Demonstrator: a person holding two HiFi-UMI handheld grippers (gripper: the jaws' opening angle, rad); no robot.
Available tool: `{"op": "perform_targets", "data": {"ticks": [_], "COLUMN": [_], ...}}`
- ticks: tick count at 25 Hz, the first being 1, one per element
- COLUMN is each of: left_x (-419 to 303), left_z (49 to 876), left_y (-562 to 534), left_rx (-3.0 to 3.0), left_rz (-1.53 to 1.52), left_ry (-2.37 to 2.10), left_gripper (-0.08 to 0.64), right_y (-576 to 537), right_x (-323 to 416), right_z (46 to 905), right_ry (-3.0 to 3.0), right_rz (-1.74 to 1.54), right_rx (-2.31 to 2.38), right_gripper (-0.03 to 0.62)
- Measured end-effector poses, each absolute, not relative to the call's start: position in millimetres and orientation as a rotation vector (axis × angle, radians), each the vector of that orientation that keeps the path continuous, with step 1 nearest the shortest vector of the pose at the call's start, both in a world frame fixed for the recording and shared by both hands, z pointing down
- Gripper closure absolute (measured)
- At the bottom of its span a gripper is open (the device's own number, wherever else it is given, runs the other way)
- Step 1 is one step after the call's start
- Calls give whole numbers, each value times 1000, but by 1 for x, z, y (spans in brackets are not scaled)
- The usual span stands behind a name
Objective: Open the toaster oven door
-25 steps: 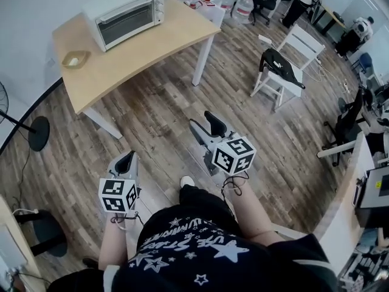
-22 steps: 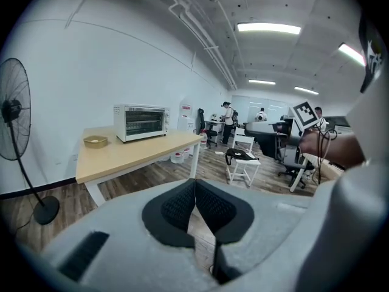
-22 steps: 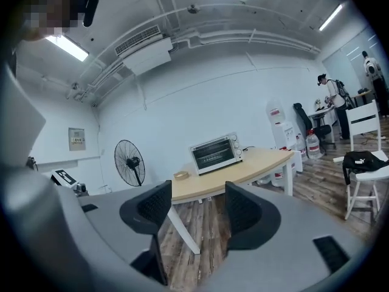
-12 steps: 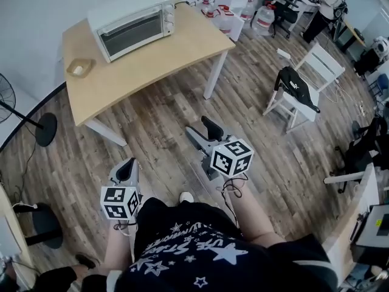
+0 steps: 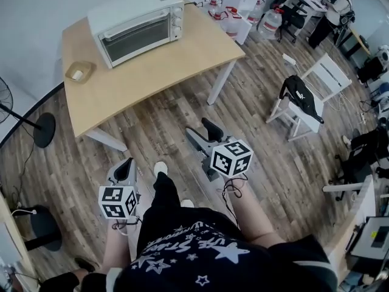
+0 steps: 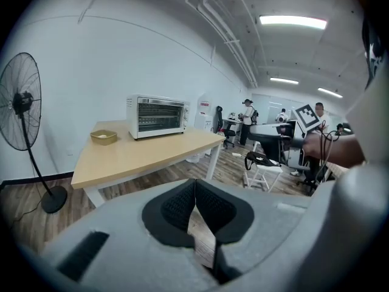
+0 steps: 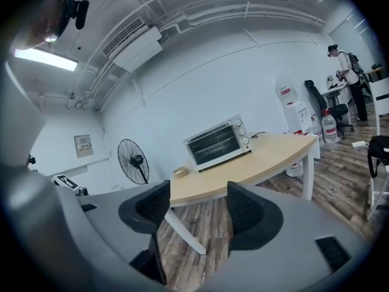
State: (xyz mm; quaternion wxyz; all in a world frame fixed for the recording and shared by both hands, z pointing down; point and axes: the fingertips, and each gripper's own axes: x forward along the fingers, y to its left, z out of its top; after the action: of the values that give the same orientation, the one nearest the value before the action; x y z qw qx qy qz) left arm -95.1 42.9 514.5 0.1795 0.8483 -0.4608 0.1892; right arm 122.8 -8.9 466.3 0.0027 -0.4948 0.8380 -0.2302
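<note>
Much open floor (image 5: 164,132) before table edge (image 5: 164,85); left gripper (image 5: 124,166) pressed together, right gripper (image 5: 203,132) just spread, empty.

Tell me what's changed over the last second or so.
The person has stepped toward the table, one white shoe now forward, so the toaster oven sits nearer. The right gripper has just been opening its jaws, nothing between them. Unchanged: oven door shut, left gripper shut and empty, small bowl on the table.
</note>
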Motion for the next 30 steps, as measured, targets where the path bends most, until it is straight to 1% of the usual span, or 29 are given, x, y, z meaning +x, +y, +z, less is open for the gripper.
{"op": "perform_targets", "data": {"ticks": [12, 22, 30], "left_x": [-106, -151, -166], "left_z": [489, 470, 460], "left_y": [-130, -230, -273], "left_rx": [2484, 2506, 2519], "left_rz": [462, 403, 386], "left_ry": [-1278, -1316, -1351], "left_gripper": [540, 540, 540], "right_y": [-158, -265, -310], "right_x": [132, 104, 99], "right_z": [444, 411, 399], "right_ry": [2555, 2530, 2498], "right_rz": [-691, -647, -634], "right_rx": [-1675, -1703, -1724], "right_gripper": [316, 319, 356]}}
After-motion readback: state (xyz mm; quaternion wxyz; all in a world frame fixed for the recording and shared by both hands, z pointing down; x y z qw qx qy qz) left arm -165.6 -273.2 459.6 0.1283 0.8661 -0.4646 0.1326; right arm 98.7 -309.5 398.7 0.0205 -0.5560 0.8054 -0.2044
